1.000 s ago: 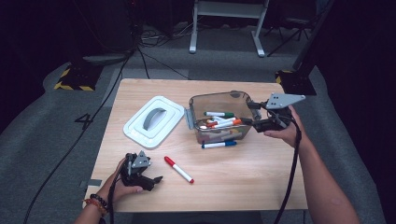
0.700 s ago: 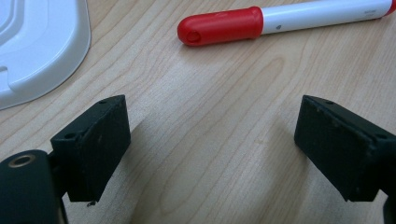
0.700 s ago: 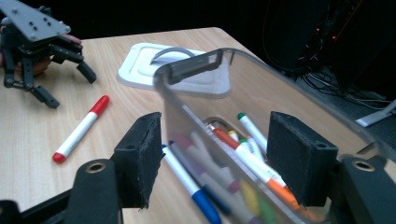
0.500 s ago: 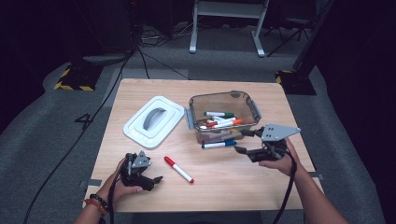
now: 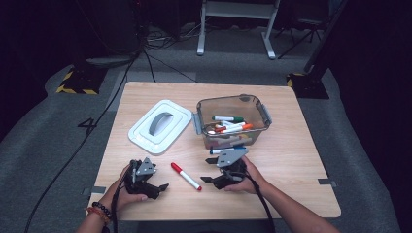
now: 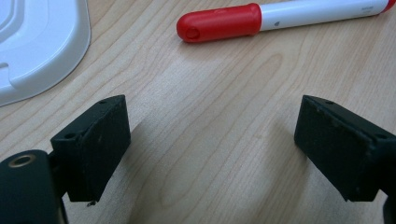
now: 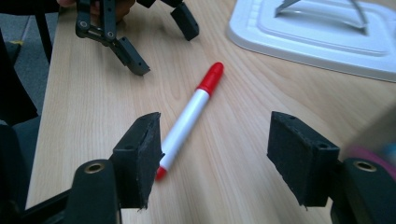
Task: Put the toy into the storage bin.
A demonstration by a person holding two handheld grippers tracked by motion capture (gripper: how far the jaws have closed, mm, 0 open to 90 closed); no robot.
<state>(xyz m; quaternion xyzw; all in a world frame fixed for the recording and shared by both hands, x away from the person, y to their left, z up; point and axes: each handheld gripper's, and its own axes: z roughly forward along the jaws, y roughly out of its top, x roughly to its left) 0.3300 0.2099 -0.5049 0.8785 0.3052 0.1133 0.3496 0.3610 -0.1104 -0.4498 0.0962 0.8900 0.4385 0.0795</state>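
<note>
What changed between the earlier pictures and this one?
The right gripper left the far right end of the clear bin and came down toward the person and leftward, and now sits low beside the red marker with jaws open and empty. Nothing was picked up or released. The left gripper, marker, white lid and bin stayed put.
</note>
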